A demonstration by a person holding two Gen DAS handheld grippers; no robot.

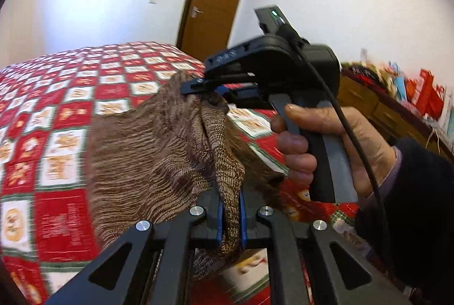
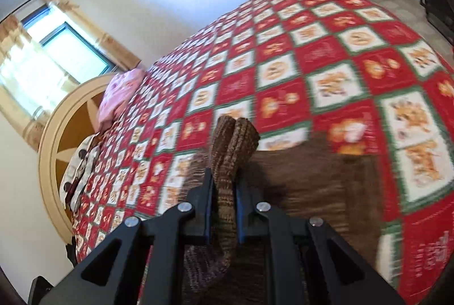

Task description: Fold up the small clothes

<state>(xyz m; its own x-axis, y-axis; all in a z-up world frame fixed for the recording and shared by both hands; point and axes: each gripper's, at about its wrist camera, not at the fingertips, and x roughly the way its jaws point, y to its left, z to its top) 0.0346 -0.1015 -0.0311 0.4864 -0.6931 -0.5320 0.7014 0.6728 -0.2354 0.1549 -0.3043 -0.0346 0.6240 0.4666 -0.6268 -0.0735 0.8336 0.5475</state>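
One brown, marled knitted garment [image 1: 159, 151] is in play, held up above the bed by two black grippers. Nearest in the left wrist view, the left gripper [image 1: 230, 217] has its two blue-padded fingers pressed together on a bunched fold of the knit, which passes between them and hangs below. Beyond it, the right gripper [image 1: 204, 87] pinches another part of the same fabric, and the cloth sags in a broad sheet between the two grips. One bare hand [image 1: 326, 146] in a dark sleeve wraps that gripper's handle, with one black cable [image 1: 340, 117] looping past the knuckles.

In the right wrist view, the right gripper [image 2: 222, 205] clamps a ribbed roll of the garment [image 2: 235, 140], whose tip sticks out past the fingertips; the rest drapes down and is badly blurred.

Under everything lies one red, white and green checked quilt [image 1: 56, 112], its pictures smeared by motion. At the bed's far end sit one pink pillow [image 2: 122, 92] and one cream curved headboard [image 2: 54, 134]. One brown wooden door [image 1: 212, 1] stands behind. The cluttered wooden sideboard [image 1: 383, 109] is too blurred to count its items.
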